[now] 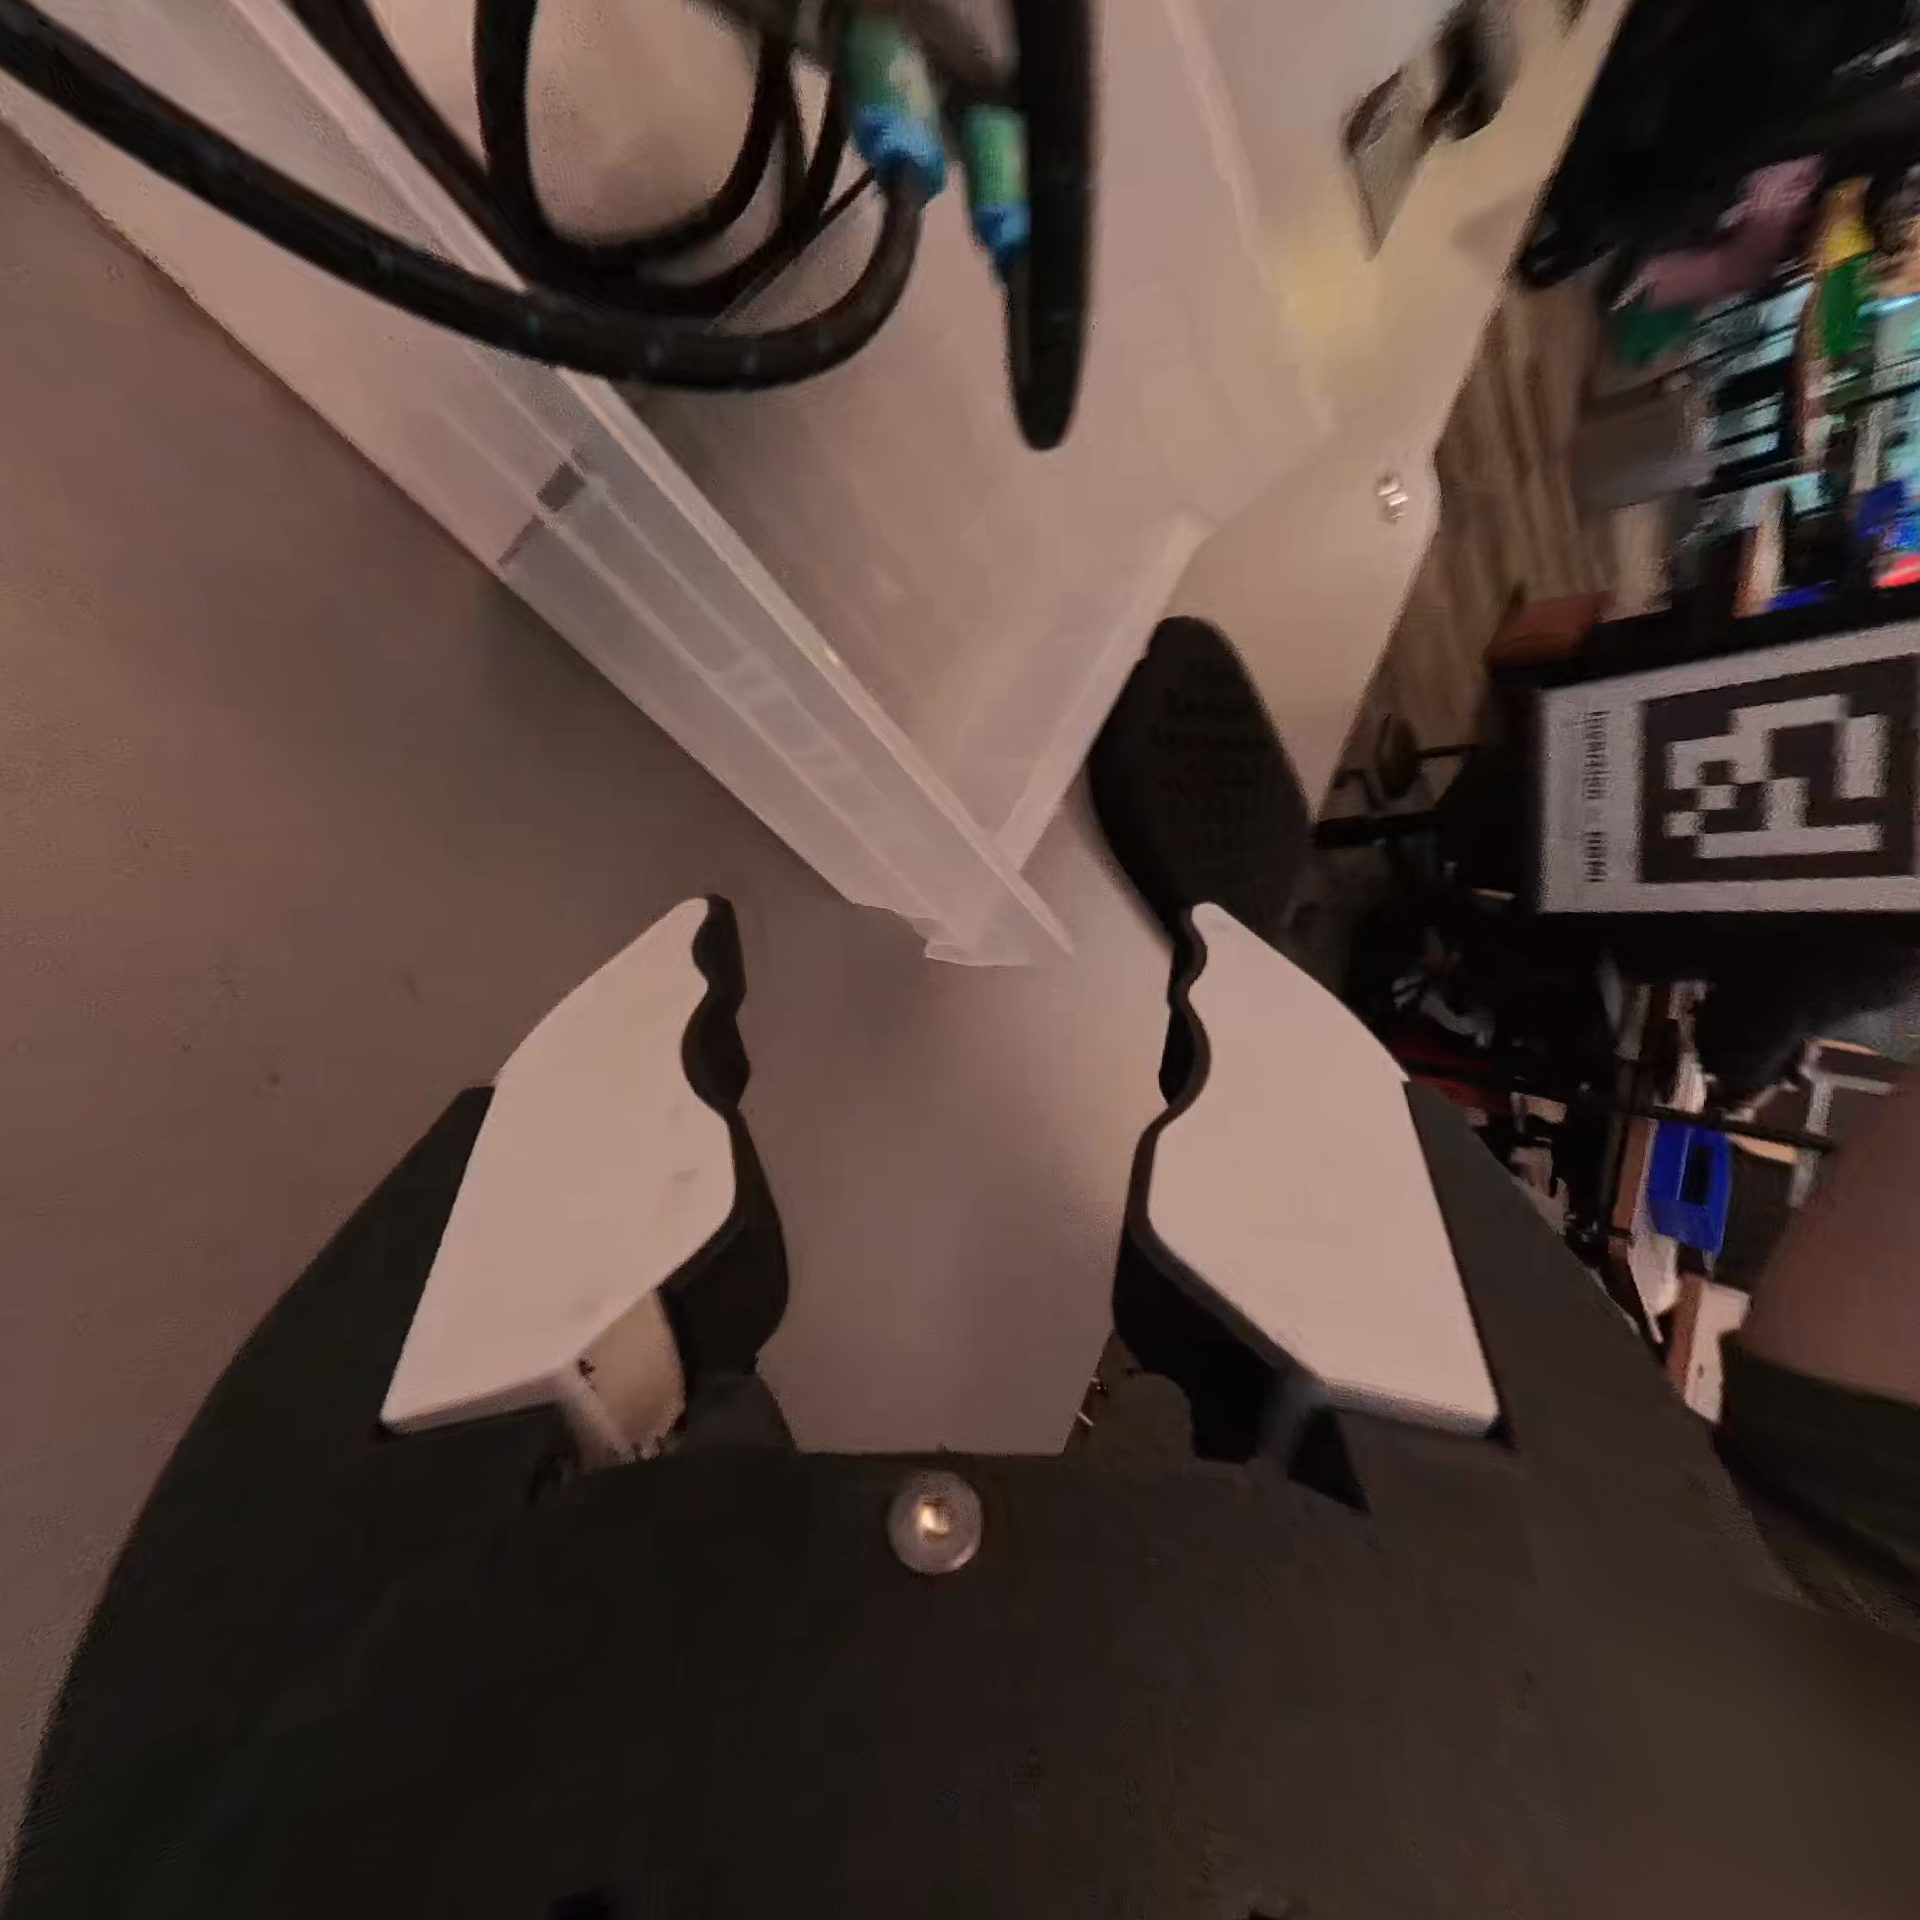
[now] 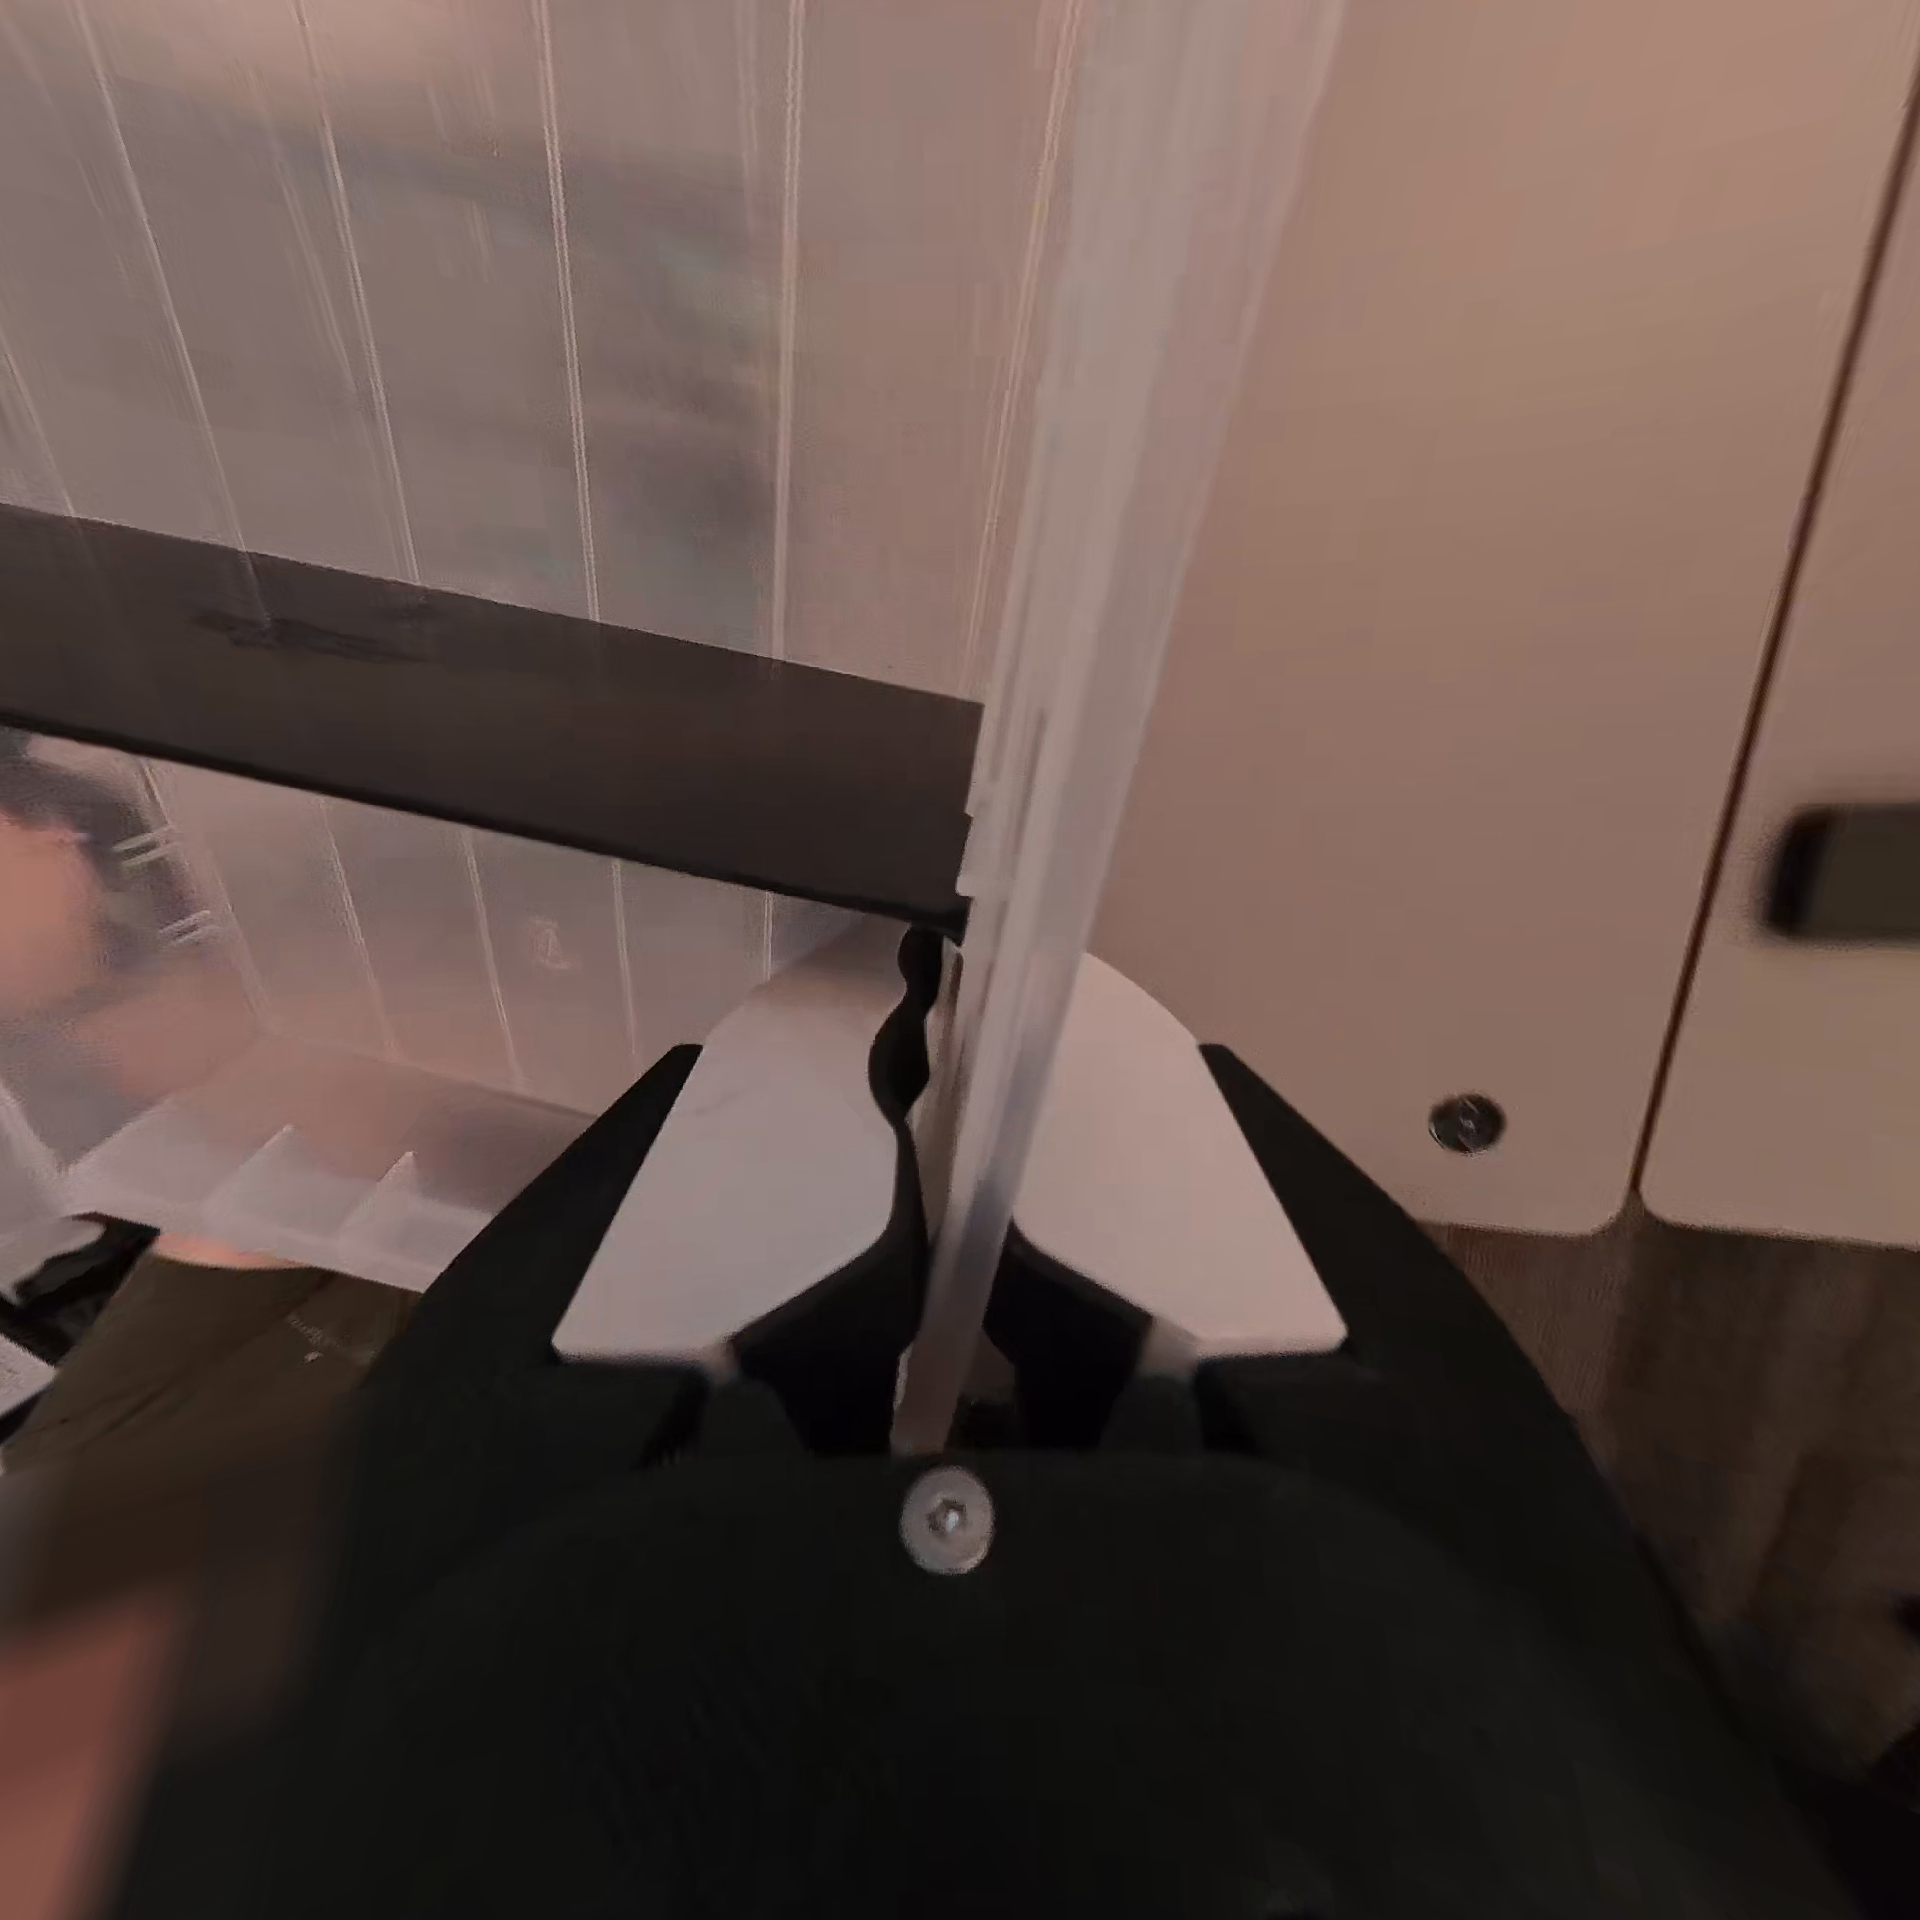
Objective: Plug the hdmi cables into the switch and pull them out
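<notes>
Black HDMI cables [image 1: 665, 312] lie coiled inside a translucent plastic bin [image 1: 748, 675], with green-and-blue plugs [image 1: 894, 114] at the top. I see no switch. My left gripper [image 1: 956, 935] is open and empty, just short of the bin's rim corner. My right gripper [image 2: 987, 966] is shut on the bin's rim [image 2: 1039, 727], which runs upright between its jaws. One black finger [image 1: 1195, 769] of the right gripper shows at the bin's edge in the left wrist view. A black strip [image 2: 520, 717] crosses the bin wall.
The bin rests against a white table [image 1: 208, 727], which has a seam and a screw [image 2: 1465, 1122]. A black-and-white marker tag [image 1: 1756, 769] and cluttered shelves [image 1: 1766, 312] are at the right. A dark flat object [image 2: 1839, 873] lies on the table at the right.
</notes>
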`<state>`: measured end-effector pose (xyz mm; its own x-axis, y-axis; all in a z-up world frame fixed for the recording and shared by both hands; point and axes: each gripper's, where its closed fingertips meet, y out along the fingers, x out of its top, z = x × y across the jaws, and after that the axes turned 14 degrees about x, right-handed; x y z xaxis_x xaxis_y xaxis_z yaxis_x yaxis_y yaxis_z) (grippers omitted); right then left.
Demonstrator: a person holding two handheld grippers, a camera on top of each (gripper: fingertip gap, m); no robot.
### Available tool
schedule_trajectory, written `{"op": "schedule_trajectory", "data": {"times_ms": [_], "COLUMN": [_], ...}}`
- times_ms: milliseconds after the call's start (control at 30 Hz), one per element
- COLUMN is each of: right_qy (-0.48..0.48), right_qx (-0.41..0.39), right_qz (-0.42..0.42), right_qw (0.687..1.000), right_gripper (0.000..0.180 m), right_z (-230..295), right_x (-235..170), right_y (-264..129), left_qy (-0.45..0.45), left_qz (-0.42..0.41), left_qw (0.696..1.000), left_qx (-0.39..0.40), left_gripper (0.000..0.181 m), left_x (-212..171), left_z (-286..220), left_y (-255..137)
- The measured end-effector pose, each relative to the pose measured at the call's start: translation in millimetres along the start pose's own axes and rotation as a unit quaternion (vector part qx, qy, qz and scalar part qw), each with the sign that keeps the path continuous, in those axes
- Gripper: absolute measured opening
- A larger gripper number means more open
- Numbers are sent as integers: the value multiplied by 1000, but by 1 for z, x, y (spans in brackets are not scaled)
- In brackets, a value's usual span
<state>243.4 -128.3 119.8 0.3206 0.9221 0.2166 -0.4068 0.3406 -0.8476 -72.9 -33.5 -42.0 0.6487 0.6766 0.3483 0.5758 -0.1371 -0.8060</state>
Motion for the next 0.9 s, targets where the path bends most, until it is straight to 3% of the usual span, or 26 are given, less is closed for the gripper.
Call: {"op": "schedule_trajectory", "data": {"times_ms": [200,400,467,500,600,767,900], "right_qy": [98,145,147,146,135,107,65], "right_qx": [-40,-50,-55,-60,-71,-60,-51], "right_qz": [22,59,59,57,53,60,72], "right_qw": [994,986,986,986,987,991,994], "right_gripper": [4,5,4,4,5,5,4], "right_z": [-121,-178,-189,-194,-203,-200,-186], "right_x": [-66,-100,-101,-100,-95,-83,-67], "right_y": [20,64,75,79,95,130,160], "left_qy": [-7,11,18,16,17,-30,-96], "left_qz": [0,12,19,25,44,-2,-40], "left_qw": [998,993,996,998,996,984,978], "left_qx": [61,119,87,57,72,173,183], "left_gripper": [77,63,53,34,29,9,11], "left_x": [11,10,9,8,4,3,-12], "left_z": [6,20,12,6,22,101,152], "left_y": [31,51,55,54,42,-10,-51]}}
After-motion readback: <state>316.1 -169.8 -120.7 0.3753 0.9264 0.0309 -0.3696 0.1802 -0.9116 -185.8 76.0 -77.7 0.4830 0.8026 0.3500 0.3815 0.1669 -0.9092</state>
